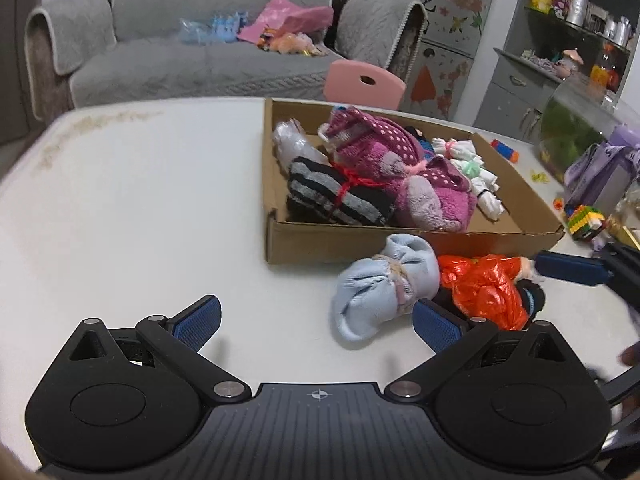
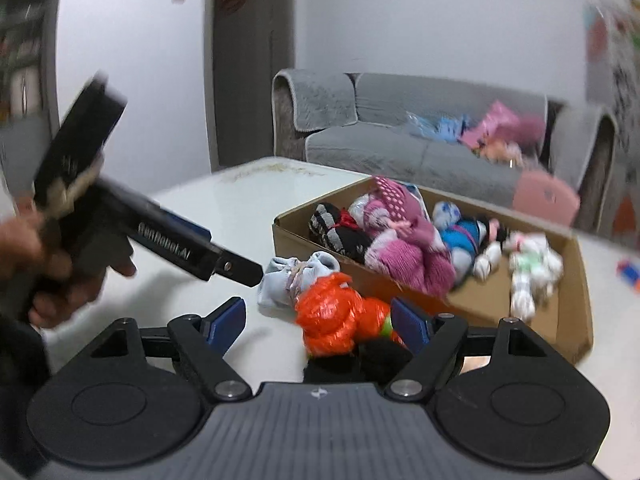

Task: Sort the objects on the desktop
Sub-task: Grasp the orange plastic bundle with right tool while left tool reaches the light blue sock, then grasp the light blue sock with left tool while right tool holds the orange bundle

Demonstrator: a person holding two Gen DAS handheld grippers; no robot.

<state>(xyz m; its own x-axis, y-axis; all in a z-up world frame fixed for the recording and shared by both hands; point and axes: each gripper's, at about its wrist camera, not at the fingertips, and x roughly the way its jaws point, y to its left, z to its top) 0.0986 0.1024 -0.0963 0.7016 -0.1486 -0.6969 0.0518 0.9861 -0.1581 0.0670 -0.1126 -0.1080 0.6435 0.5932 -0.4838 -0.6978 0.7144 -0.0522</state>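
A light blue sock bundle (image 1: 384,288) and an orange plastic-wrapped bundle (image 1: 486,290) with a black sock lie on the white table (image 1: 140,200) in front of a cardboard box (image 1: 340,246). The box holds several tied sock bundles, among them a pink dotted one (image 1: 380,152) and a black-grey striped one (image 1: 336,192). My left gripper (image 1: 316,320) is open, its right finger beside the blue bundle. My right gripper (image 2: 318,320) is open, with the orange bundle (image 2: 340,316) between its fingers. The blue bundle (image 2: 296,276) lies just beyond. The left gripper's body (image 2: 192,248) shows in the right wrist view.
A pink chair (image 1: 364,84) and a grey sofa (image 1: 180,52) stand behind the table. Toy bricks (image 1: 584,220), a purple bottle (image 1: 616,172) and a fish tank (image 1: 576,128) sit at the table's right. The box (image 2: 576,280) fills the right of the right wrist view.
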